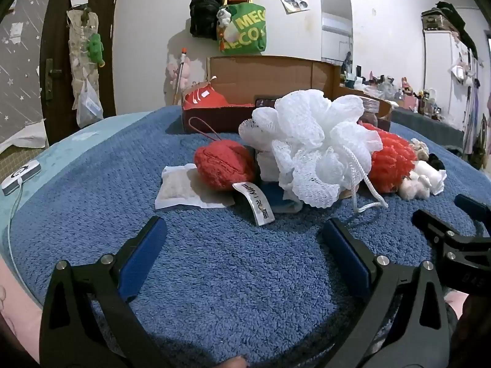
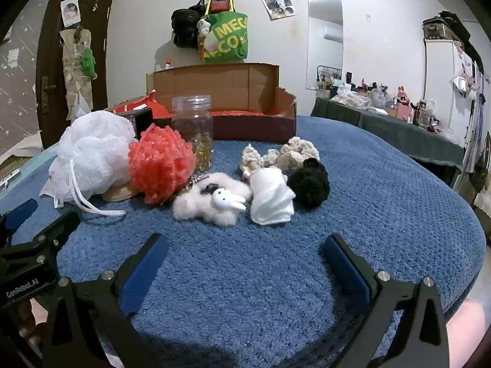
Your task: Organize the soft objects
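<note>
Soft things lie in a heap on the blue towel (image 1: 233, 276). In the left wrist view I see a red fuzzy pouch (image 1: 225, 165) with a white tag, a white mesh bath puff (image 1: 313, 147) and a red mesh puff (image 1: 391, 161). In the right wrist view the white puff (image 2: 92, 159), red puff (image 2: 161, 164), a white plush bunny (image 2: 214, 204), a white rolled cloth (image 2: 270, 199), a black scrunchie (image 2: 310, 184) and a beige scrunchie (image 2: 296, 151) lie ahead. My left gripper (image 1: 244, 230) is open and empty, short of the pouch. My right gripper (image 2: 245, 245) is open and empty, short of the bunny.
An open cardboard box (image 2: 245, 104) with red lining stands behind the heap. A clear plastic jar (image 2: 193, 128) stands by the red puff. A flat white sachet (image 1: 181, 190) lies left of the pouch. A phone (image 1: 21, 176) lies at the bed's left edge.
</note>
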`<state>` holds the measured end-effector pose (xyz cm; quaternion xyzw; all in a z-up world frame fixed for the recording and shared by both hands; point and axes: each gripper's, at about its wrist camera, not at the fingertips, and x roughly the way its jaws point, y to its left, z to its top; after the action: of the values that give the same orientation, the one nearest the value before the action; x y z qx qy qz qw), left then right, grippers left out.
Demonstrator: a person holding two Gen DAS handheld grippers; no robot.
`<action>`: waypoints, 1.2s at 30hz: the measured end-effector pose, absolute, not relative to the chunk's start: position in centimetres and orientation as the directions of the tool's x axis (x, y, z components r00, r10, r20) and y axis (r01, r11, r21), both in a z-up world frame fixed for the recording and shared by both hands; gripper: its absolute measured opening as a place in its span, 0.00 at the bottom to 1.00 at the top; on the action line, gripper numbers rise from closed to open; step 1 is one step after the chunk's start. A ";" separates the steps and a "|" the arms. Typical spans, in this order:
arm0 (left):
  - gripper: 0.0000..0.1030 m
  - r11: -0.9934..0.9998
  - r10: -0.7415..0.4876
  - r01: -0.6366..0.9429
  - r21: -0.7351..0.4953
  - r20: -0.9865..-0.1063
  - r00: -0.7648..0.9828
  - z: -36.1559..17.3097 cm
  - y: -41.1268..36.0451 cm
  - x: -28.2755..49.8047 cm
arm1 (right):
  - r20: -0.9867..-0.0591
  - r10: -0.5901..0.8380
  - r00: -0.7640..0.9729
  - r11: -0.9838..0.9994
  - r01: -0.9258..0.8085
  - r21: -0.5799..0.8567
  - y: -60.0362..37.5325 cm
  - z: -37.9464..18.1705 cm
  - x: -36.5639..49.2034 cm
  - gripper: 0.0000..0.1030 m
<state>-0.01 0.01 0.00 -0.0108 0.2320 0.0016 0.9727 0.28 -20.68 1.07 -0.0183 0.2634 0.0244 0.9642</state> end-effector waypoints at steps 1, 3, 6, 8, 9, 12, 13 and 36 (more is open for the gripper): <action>1.00 1.000 -0.001 -0.008 -0.018 -0.453 0.892 0.0 0.0 0.0 | -0.510 0.036 0.859 0.998 -0.057 -0.026 -20.7 1.1 0.3 1.00; 1.00 1.000 -0.001 -0.008 -0.017 -0.454 0.891 0.0 0.0 0.0 | -0.509 0.034 0.860 0.998 -0.056 -0.028 -20.6 1.1 0.3 1.00; 1.00 1.000 0.000 -0.008 -0.016 -0.451 0.892 0.0 0.0 -0.1 | -0.509 0.034 0.860 0.998 -0.055 -0.028 -20.6 1.2 0.4 1.00; 1.00 1.000 0.000 -0.008 -0.017 -0.450 0.893 -0.1 0.0 -0.2 | -0.507 0.035 0.861 0.998 -0.057 -0.028 -20.7 1.1 0.3 1.00; 1.00 1.000 0.000 -0.008 -0.016 -0.449 0.894 -0.1 0.0 -0.3 | -0.507 0.035 0.861 0.998 -0.057 -0.028 -20.7 1.1 0.3 1.00; 1.00 1.000 0.000 -0.008 -0.017 -0.457 0.889 0.0 0.0 0.0 | -0.508 0.034 0.860 0.998 -0.058 -0.030 -20.6 1.1 0.3 1.00; 1.00 1.000 0.000 -0.009 -0.017 -0.457 0.890 0.0 0.0 0.0 | -0.508 0.035 0.861 0.998 -0.057 -0.027 -20.7 1.0 0.3 1.00; 1.00 1.000 -0.001 -0.008 -0.018 -0.460 0.888 0.0 0.0 0.0 | -0.510 0.035 0.859 0.998 -0.057 -0.028 -20.6 1.0 0.3 1.00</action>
<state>0.02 0.00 0.00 -0.0097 0.2369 0.0020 0.9715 0.33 -20.56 0.99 -0.0212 0.2641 0.0237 0.9640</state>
